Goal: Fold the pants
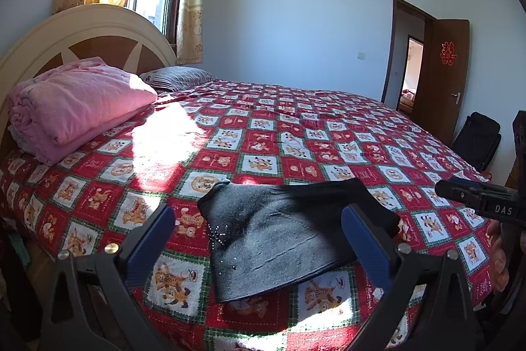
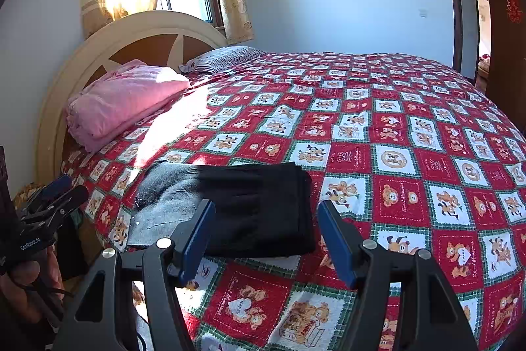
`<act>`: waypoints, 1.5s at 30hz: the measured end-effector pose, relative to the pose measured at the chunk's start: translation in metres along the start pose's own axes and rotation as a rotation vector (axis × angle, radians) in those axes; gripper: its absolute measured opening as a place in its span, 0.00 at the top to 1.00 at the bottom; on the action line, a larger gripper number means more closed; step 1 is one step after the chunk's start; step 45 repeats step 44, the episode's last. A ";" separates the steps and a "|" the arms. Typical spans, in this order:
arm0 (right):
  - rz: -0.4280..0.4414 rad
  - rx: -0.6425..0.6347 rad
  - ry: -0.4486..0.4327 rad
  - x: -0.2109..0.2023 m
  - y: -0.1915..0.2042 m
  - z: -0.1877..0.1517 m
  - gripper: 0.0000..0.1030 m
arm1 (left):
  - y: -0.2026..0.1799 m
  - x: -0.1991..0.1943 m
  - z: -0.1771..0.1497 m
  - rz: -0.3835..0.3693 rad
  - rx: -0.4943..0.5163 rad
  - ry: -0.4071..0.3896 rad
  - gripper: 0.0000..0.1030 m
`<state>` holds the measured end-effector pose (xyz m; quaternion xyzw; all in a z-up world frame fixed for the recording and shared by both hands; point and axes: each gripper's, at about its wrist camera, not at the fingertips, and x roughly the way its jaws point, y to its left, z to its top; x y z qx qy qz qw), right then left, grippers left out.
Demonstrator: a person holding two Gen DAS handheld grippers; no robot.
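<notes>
Left gripper [image 1: 258,237]: fingers spread wide, released, nothing between the pads. Pants [image 1: 289,236] lie flat on the bed [image 1: 263,134], ahead of and below the fingertips, in the gap between the two fingers as the left wrist view shows it; not touched.

Pants state: a compact folded bundle near the bed's near edge. Grey part on the left, black part on the right; grey end sits towards the left finger, black end runs behind the right finger [image 1: 365,239].

Long axis: left-right, across the line both grippers point along.

Right gripper [image 2: 266,239]: fingers parted, released, empty. In the right wrist view the black end of the pants [image 2: 259,213] lies just ahead, between the fingers; grey end lies beyond the left finger [image 2: 197,236].

Judgement: fold looks largely done. Both hands sit near the bundle; left nearer the grey end, right nearer the black. Any further fold would bring one end over the other along that axis.
</notes>
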<state>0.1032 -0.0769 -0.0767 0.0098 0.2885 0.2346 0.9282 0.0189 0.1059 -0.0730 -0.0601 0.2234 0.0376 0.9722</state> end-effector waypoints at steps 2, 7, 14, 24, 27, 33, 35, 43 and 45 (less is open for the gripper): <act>-0.001 -0.001 -0.005 -0.002 0.000 0.001 0.36 | -0.001 0.000 0.000 0.000 0.004 0.000 0.00; -0.003 -0.010 -0.012 -0.004 0.003 0.001 0.36 | -0.001 -0.001 0.000 0.003 0.004 -0.001 0.00; -0.011 -0.019 -0.020 -0.006 0.005 0.002 0.36 | -0.001 0.000 0.001 0.024 0.018 0.006 0.00; -0.024 -0.042 -0.038 -0.011 0.010 0.002 0.36 | -0.008 -0.004 0.005 0.032 0.049 -0.022 0.00; -0.030 -0.053 -0.042 -0.011 0.012 0.002 0.36 | -0.009 -0.003 0.005 0.031 0.047 -0.016 0.00; -0.034 -0.060 -0.043 -0.010 0.013 0.001 0.36 | -0.009 0.003 0.003 0.059 0.039 0.009 0.00; -0.034 -0.059 -0.042 -0.011 0.013 0.001 0.36 | -0.007 0.006 0.002 0.054 0.034 0.026 0.00; -0.035 -0.064 -0.034 -0.007 0.014 0.000 0.36 | -0.003 0.010 -0.005 0.029 0.036 0.037 0.00; -0.035 -0.064 -0.033 -0.006 0.015 -0.001 0.36 | -0.003 0.011 -0.005 0.026 0.039 0.043 0.00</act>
